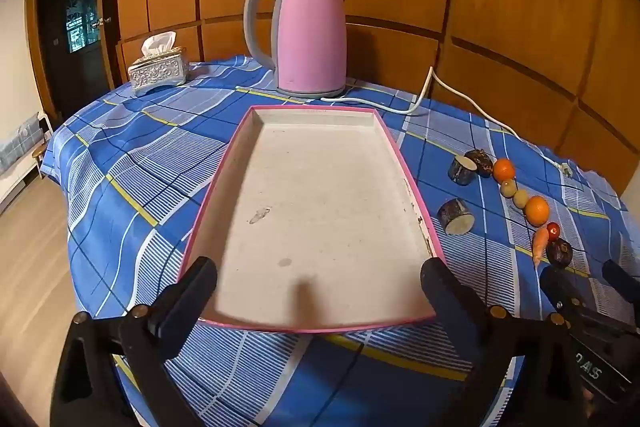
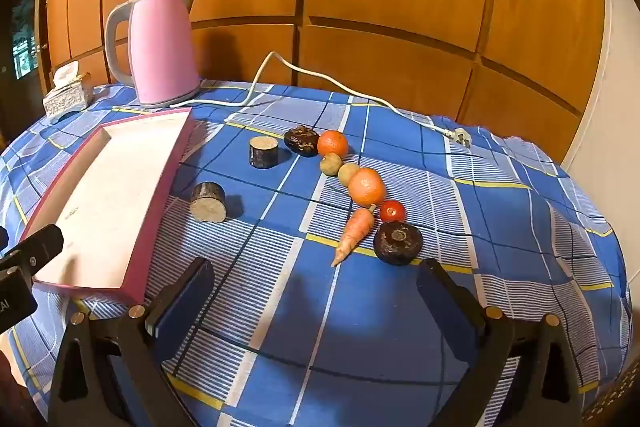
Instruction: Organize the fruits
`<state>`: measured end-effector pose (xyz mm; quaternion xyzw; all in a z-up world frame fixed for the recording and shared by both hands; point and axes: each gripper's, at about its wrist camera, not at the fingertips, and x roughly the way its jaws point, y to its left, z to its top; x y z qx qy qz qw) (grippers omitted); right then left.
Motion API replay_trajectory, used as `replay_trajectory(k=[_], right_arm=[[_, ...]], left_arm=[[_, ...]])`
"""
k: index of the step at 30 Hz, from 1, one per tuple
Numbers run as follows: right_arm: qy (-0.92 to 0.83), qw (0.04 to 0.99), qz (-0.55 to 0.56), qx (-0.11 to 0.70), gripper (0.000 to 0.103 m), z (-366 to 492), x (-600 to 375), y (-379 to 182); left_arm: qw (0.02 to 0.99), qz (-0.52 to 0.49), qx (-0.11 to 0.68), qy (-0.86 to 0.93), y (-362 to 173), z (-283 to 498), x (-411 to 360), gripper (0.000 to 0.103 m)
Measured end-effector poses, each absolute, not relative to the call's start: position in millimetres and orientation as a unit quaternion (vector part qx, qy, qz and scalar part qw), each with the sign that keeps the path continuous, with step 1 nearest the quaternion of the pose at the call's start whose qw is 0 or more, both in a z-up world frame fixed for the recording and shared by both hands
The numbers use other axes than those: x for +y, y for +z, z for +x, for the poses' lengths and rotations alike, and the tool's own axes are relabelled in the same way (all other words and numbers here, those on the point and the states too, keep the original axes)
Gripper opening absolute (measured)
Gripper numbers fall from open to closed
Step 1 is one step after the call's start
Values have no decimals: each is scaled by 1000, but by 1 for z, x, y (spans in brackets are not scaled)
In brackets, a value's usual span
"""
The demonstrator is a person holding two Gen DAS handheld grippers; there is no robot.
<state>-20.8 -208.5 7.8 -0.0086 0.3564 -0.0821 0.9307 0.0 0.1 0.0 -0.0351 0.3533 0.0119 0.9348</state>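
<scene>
A pink-rimmed tray [image 1: 404,163] [image 2: 160,195] with a bare white floor lies on the blue checked cloth. My left gripper [image 1: 320,283] hangs open over its near end, nothing between the fingers. To the tray's right runs a line of produce: two oranges [image 2: 333,143] [image 2: 366,187], two small brown-green fruits [image 2: 330,163] [image 2: 348,173], a red tomato [image 2: 392,211], a carrot [image 2: 356,233] and two dark round fruits [image 2: 398,242] [image 2: 302,140]. Two cut log-like pieces [image 2: 263,151] [image 2: 208,202] sit between tray and line. My right gripper [image 2: 316,287] is open just short of the carrot.
A pink kettle [image 1: 308,35] [image 2: 160,51] stands behind the tray, its white cord and plug [image 2: 458,135] trailing right across the cloth. A silver tissue box [image 1: 159,71] sits at the back left. Wooden panels close off the back; the round table's edge drops at left and right.
</scene>
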Motion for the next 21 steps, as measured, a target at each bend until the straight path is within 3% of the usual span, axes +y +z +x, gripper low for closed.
replay_trajectory(k=[21], right_arm=[[-78,933,-14,350,103,-22,-205,9]], left_arm=[[932,-34,360,13,-3,0,2,103]])
